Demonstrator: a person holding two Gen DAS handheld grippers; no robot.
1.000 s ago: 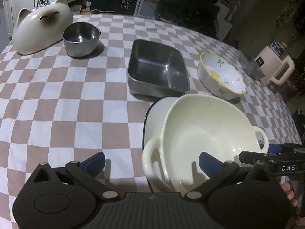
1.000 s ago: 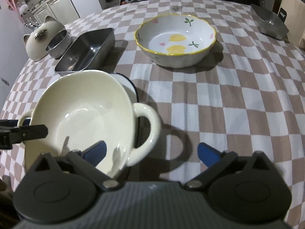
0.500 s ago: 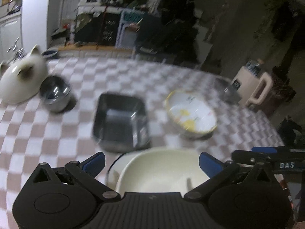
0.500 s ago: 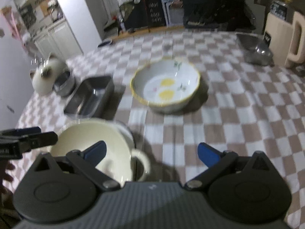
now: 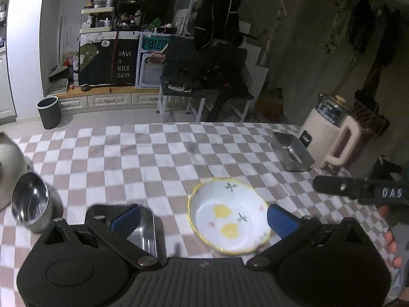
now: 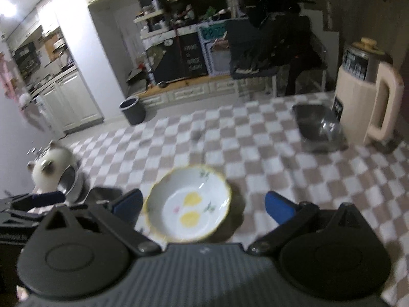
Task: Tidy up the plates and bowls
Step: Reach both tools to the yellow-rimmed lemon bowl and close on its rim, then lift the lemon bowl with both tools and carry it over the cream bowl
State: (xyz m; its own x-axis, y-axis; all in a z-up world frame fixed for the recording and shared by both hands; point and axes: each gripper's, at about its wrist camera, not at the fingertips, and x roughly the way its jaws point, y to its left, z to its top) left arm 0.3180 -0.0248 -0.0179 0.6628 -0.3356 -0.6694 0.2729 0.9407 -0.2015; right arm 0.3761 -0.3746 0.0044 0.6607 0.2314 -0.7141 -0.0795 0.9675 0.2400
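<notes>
On the checkered tablecloth (image 5: 158,153), both grippers now hang high and look out across the room; a second ago both were low over a cream two-handled bowl sitting on a dark-rimmed plate. That bowl and plate no longer show in either view, presumably below the frame edge. Judgement: the cream bowl has been set down on the plate and released, so that stacking step looks finished.

Left gripper (image 5: 203,218): jaws spread wide, nothing between the blue pads. Right gripper (image 6: 203,204): likewise wide apart, holding nothing.

Floral bowl (image 5: 228,217), yellow-rimmed, stands upright on the cloth, framed between the fingers in both views, not touched. Steel tray (image 5: 143,227) lies just left of it, partly hidden behind the left gripper's finger. Round steel bowl (image 5: 30,202) sits at far left against the cat-shaped dish (image 6: 49,170). A second steel tray (image 5: 291,151) rests far right beside the cream jug (image 5: 329,138).

Likely next target: the floral bowl, since both grippers centre on it. Right view is motion-blurred.
</notes>
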